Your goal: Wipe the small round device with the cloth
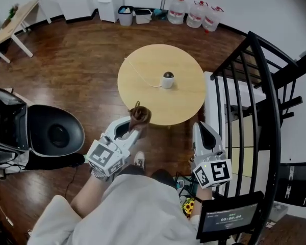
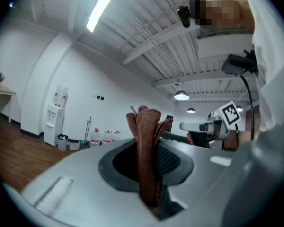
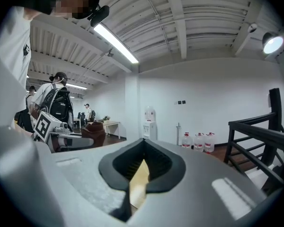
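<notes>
Just short of the near edge of the round worktop (image 1: 137,75), the right gripper (image 1: 200,127) has its jaws closed on nothing, apparently spare. The jaws of the left gripper (image 1: 136,128) pinch the brown cloth (image 1: 141,116), bunched upright, ready for wiping. The small round device (image 1: 168,79) sits untouched near the worktop's middle.

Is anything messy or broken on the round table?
Nothing looks broken or spilled. The small round device stands upright on the round table, its white cord trailing to the edge.

Device (image 1: 168,79) sits mid-surface (image 1: 143,86). Cloth (image 1: 140,116) in left claw (image 1: 134,130) at near edge; right claw (image 1: 200,127) off the edge to its right, railing (image 1: 278,116) further right.
</notes>
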{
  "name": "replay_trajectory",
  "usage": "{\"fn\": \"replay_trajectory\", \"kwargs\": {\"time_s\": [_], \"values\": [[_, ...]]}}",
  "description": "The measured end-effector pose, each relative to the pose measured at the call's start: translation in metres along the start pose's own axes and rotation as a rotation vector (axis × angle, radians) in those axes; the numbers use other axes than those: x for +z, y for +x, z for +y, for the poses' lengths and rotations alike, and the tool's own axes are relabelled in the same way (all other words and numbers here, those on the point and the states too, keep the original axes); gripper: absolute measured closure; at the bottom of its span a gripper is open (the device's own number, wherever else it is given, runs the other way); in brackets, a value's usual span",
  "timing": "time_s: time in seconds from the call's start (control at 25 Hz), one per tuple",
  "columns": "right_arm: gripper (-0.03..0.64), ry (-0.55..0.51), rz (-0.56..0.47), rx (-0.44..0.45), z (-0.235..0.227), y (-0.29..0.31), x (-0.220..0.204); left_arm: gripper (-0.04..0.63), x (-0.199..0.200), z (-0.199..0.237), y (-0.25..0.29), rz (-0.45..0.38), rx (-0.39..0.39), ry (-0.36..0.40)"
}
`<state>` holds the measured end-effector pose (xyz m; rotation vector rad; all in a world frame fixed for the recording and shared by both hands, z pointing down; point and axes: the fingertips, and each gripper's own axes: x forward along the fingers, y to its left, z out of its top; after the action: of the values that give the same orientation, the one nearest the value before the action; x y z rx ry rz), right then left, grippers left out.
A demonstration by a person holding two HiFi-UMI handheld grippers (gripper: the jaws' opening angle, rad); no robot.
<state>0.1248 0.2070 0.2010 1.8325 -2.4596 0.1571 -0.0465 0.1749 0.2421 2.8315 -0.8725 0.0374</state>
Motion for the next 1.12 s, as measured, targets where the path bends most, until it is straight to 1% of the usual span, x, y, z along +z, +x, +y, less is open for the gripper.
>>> {"fn": "replay_trajectory", "kwargs": {"time_s": [0.12,0.28,0.4,0.52,0.64,0.76,0.84,0.96,1.12], "values": [[0.615,0.019,0.018,-0.009,-0.009,0.005,-0.001,0.520,0.001,0.004,0.010,0.008,-0.007,-0.016],[0.615,0.049,0.041,-0.006,-0.027,0.011,-0.013,0.520,-0.004,0.001,0.027,0.017,-0.007,-0.020],[0.615,0.031,0.031,0.004,-0.037,0.012,-0.015,0.520,-0.007,-0.005,0.036,0.014,0.006,-0.041],[0.615,0.001,0.037,-0.004,-0.051,0.018,-0.014,0.520,-0.004,-0.003,0.045,-0.008,0.024,-0.077],[0.615,-0.022,0.033,0.011,-0.064,0.026,-0.006,0.520,0.002,0.005,0.057,-0.016,0.056,-0.081],[0.615,-0.034,0.028,0.040,-0.079,0.034,-0.001,0.520,0.002,0.015,0.069,-0.011,0.104,-0.083],[0.615,-0.050,0.034,0.057,-0.086,0.041,-0.004,0.520,-0.002,0.025,0.073,-0.005,0.148,-0.094],[0.614,-0.108,0.036,0.082,-0.094,0.057,-0.007,0.520,-0.006,0.046,0.081,0.003,0.208,-0.105],[0.614,-0.137,0.052,0.125,-0.098,0.082,-0.018,0.520,-0.017,0.076,0.094,0.035,0.239,-0.119]]}}
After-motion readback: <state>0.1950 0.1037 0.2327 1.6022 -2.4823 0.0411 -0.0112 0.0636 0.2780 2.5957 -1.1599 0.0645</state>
